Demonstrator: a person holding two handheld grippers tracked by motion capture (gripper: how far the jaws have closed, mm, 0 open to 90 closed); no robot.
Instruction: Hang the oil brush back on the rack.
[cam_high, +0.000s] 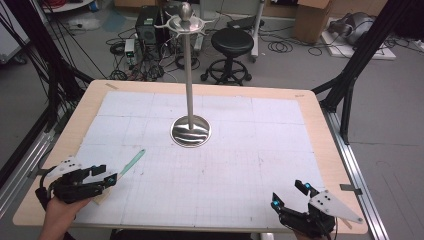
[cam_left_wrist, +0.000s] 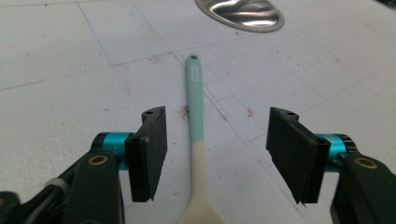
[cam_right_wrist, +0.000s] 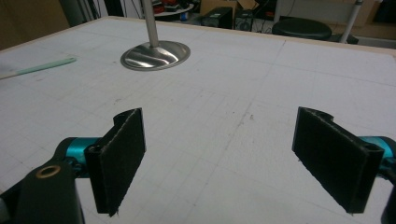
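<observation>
Landmark: the metal stand (cam_high: 190, 131), with its round shiny base in the middle of the table and a thin upright pole that carries a ring and a ball on top.
Table edges: the wooden table (cam_high: 320, 125) has a pale rim all around a white sheet (cam_high: 250, 165) with a faint grid; the rim nearest to you lies well apart from the stand's base.
Free room: between the base and your right gripper (cam_high: 291, 194) the sheet is bare; your left side, toward the near-left corner, is taken by the spatula and your left gripper.
Spatula place: the spatula (cam_left_wrist: 196, 126) lies flat on the sheet, toward you and to the left of the stand's base, with its mint handle end turned to the base and its cream end toward you.
Spatula material: smooth, matte, slim handle with a small hole at the tip; it becomes wider at the cream end.
Left gripper: your left gripper (cam_left_wrist: 217, 154) has its jaws spread, one on each side of the spatula's neck; the black pads (cam_left_wrist: 152, 151) do not touch it.
Right gripper: your right gripper stands toward you and to the right of the base, near the table's front rim, jaws spread wide with bare sheet between them.
Pads: flat, black, with a rough foam-like face.
Sheet surface: small dark specks and scuffs beside the spatula.
</observation>
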